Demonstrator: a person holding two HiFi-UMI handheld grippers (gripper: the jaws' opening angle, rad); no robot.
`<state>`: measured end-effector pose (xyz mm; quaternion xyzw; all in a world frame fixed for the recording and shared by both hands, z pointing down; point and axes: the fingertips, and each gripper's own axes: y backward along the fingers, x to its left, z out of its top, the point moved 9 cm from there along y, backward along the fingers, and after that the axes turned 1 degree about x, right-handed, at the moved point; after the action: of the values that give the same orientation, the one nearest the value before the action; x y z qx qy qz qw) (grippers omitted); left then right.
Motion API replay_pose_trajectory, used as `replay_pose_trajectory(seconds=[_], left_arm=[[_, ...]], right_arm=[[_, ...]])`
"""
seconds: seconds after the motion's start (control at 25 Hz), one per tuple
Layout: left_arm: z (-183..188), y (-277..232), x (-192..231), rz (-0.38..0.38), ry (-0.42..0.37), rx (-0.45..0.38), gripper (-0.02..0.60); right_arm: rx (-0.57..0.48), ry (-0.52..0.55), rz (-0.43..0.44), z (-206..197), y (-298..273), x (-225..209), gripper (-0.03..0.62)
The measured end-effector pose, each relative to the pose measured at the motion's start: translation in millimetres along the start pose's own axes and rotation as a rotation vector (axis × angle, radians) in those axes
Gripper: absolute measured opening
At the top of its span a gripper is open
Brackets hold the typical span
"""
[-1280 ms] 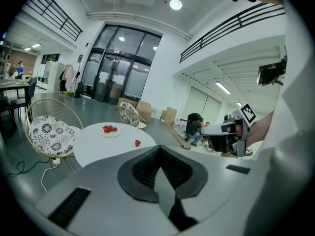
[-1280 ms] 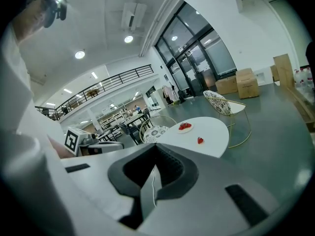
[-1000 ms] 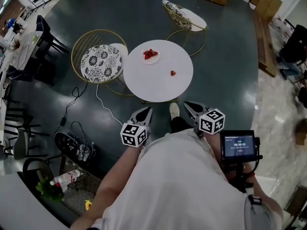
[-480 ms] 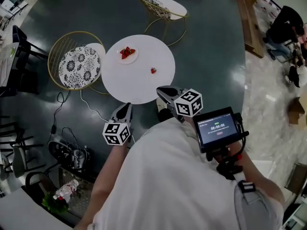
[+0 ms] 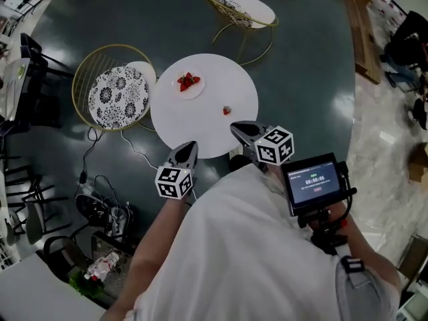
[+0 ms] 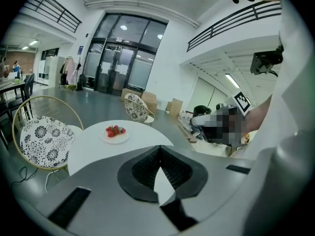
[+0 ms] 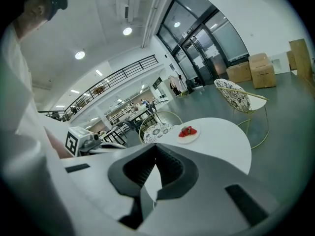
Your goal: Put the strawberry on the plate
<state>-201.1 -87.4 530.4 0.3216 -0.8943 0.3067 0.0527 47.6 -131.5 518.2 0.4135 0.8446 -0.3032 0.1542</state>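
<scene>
Nothing's really done yet imo: the loose strawberry (image 5: pixel 227 110) sits bare on the white worktop (image 5: pixel 200 131), around 4 o'clock from the plate (image 5: pixel 194 93) and well apart from it. The plate has a few red berries (image 5: pixel 188 81) on it. The strawberry is way too small here to tell which way it points or how its long axis runs. The right hand-held gripper (image 5: pixel 245 130) hovers at its 5 o'clock, jaws together and empty. The left hand-held gripper (image 5: pixel 186 154), by the worktop's 7 o'clock edge, is closed on nothing too. Grab and carry are both still to do.
</scene>
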Motion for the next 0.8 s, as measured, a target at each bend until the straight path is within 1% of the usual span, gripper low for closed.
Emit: replay_pose_trajectory(seconds=[0.32,0.52,0.64,0.8], left_arm=[[17,-51,4,-0.05,-0.012,0.069,0.008],[34,-102,18,-0.055,-0.035,0.142,0.008],[33,-119,22,-0.053,-0.03,0.178,0.008],[29,-132,22,-0.063,-0.045,0.227,0.008]], right_arm=[[0.019,-0.018,0.025,22,-20,-38,0.008],[0.054,-0.046,0.074,31,-44,-83,0.008],[0.075,-0.055,0.095,27,-52,-96,0.008],[0.066,-0.081,0.086,24,-53,-109,0.008]])
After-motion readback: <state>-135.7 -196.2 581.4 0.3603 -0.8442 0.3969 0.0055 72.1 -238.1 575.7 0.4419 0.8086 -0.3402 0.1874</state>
